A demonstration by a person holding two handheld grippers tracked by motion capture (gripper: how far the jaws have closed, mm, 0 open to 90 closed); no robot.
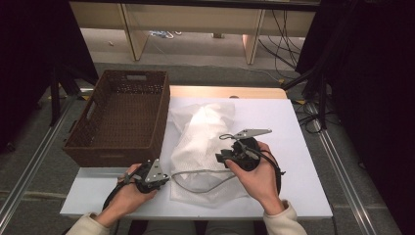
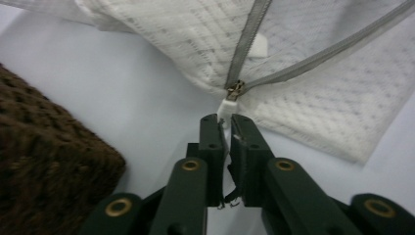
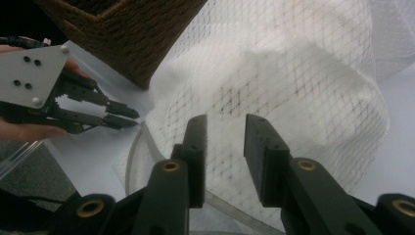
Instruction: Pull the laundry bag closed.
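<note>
A white mesh laundry bag (image 1: 200, 137) lies on the white table (image 1: 298, 147), its grey zipper (image 1: 205, 172) curving along the near end. In the left gripper view, my left gripper (image 2: 225, 120) is shut on the white zipper pull tab (image 2: 226, 108), just below the metal slider (image 2: 235, 90) at the bag's corner. From above, the left gripper (image 1: 168, 176) sits at the bag's near left corner. My right gripper (image 3: 225, 127) stands open over the mesh (image 3: 293, 73), jaws apart with fabric showing between them. In the high view it (image 1: 219, 157) rests on the bag's middle, pointing left.
A brown wicker basket (image 1: 112, 154) stands at the table's left edge, close to the bag and the left gripper. Its corner (image 2: 44, 147) lies just left of my left jaws. Bare table stretches to the right of the bag. Cables and dark stands lie beyond the table.
</note>
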